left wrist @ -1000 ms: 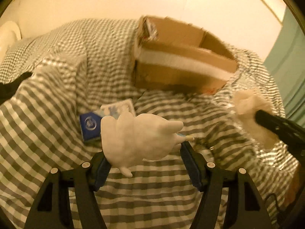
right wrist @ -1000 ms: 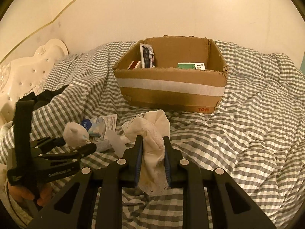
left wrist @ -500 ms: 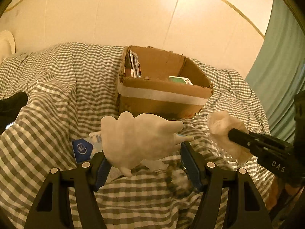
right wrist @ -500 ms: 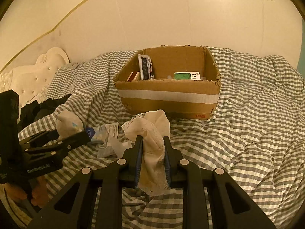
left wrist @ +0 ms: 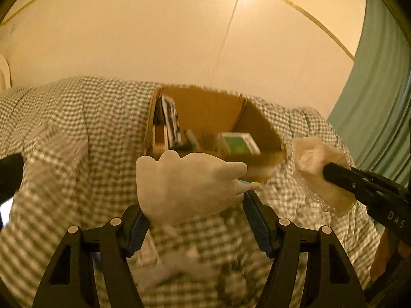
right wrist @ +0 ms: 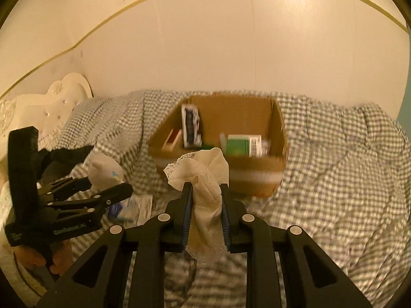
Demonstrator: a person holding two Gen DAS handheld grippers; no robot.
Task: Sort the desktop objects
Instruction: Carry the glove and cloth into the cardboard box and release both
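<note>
Left wrist view: left tongs (left wrist: 194, 205) are clamping a white sock (left wrist: 185, 184); right tongs (right wrist: 205, 205) are gripping a lace cloth (right wrist: 203, 179). Both are now rising off the bed (right wrist: 334, 166), nearing the cardboard box (right wrist: 278, 133); drop-off judged next.

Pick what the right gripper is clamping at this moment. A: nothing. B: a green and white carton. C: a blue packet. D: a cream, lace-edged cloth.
D: in the right wrist view the right gripper has both fingers pressed against the cream, lace-edged cloth, held up in front of the open brown cardboard box.
</note>
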